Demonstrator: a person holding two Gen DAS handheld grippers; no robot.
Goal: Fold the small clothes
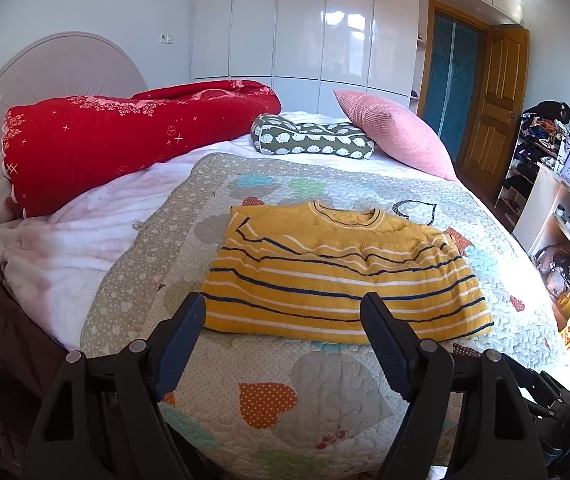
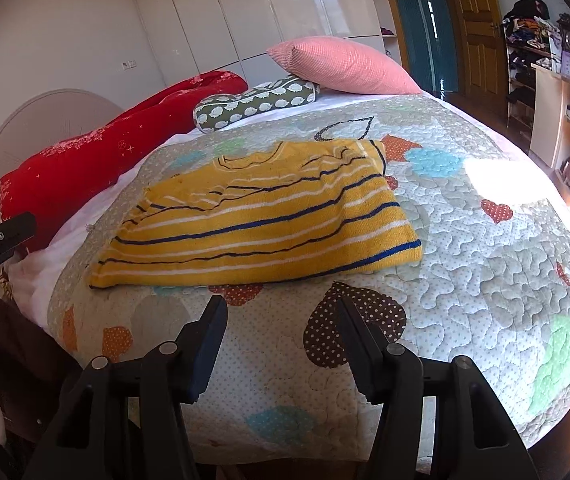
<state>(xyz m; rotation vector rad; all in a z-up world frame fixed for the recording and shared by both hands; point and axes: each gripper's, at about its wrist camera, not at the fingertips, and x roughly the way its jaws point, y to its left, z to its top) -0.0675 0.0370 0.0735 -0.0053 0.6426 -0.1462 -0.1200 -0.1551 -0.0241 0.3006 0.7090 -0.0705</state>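
Lying flat on the quilt, folded with sleeves tucked in: yellow striped sweater. Spread wide and empty, left gripper at the sweater's near hem. Likewise released, right gripper, just short of it.

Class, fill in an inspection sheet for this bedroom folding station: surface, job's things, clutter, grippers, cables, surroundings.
Surface: patchwork heart quilt spread over the bed.
Job's things: yellow striped sweater lying flat on the quilt, sleeves already tucked in, neckline away from the grippers.
Clutter: red rolled duvet, pink pillow, green patterned cushion, all beyond the sweater.
Grippers: left gripper open, at the sweater's near hem; right gripper open, short of the hem; both hold nothing.
Cables: nothing seen.
Surroundings: white wardrobe, wooden door, cluttered shelves.
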